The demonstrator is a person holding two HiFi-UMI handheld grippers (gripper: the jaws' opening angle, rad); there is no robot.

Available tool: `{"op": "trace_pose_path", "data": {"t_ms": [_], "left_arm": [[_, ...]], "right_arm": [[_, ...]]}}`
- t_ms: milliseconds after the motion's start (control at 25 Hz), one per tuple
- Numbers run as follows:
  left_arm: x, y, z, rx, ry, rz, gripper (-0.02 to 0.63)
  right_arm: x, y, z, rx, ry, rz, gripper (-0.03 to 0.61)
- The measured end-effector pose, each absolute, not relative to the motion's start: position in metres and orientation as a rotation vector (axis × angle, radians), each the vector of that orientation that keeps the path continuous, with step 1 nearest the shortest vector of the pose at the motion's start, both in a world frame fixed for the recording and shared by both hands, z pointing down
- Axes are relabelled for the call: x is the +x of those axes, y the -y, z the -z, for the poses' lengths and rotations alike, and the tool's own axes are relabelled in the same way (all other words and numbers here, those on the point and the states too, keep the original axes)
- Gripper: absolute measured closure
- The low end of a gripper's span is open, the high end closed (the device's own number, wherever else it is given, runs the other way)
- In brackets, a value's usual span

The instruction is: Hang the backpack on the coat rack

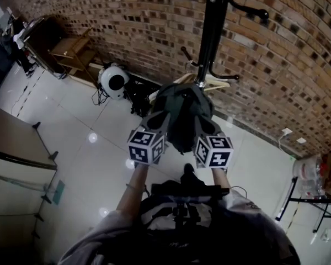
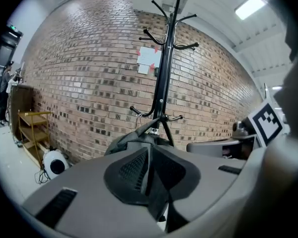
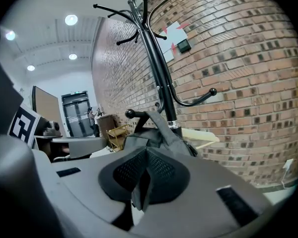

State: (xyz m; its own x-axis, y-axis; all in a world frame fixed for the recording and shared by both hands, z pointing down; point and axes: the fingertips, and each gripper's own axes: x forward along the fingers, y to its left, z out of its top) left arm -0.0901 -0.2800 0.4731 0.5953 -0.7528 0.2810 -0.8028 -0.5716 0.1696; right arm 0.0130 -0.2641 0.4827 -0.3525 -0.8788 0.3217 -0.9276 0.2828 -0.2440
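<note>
While the backpack (image 1: pixel 182 112) sits right up against the rack (image 1: pixel 212 32) pole, both grippers are clamped on it. Left gripper (image 2: pixel 149 177) has its jaws pinched nearly together on a dark fold of the bag, and the right gripper (image 3: pixel 141 182) is squeezed tight on a grey strip of fabric. From the right gripper view, the bag's top loop looks draped over a low hook (image 3: pixel 130 114), knob end sticking out. Brick wall (image 1: pixel 127 21) is just behind the rack, white floor (image 1: pixel 88 126) below.
</note>
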Motion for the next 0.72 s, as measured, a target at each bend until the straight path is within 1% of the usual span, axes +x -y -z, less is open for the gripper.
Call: {"op": "trace_pose_path", "data": {"t_ms": [40,120,480,720], "left_arm": [[-0.092,0.273,-0.475,2.536,1.269,-0.247,0.595],[-0.094,0.258,-0.480,2.521,1.253,-0.243,0.607],[-0.105,0.216,-0.491,2.466,1.258,-0.236,0.607],[-0.093,0.192,-0.485,2.457,1.288,-0.216,0.607]], "right_arm": [[0.011,0.257,-0.484,1.707,2.411,-0.583,0.578],[0.008,0.242,-0.484,1.712,2.409,-0.549,0.578],[-0.008,0.200,-0.480,1.652,2.438,-0.535,0.578],[-0.004,0.186,-0.479,1.598,2.479,-0.518,0.578]]}}
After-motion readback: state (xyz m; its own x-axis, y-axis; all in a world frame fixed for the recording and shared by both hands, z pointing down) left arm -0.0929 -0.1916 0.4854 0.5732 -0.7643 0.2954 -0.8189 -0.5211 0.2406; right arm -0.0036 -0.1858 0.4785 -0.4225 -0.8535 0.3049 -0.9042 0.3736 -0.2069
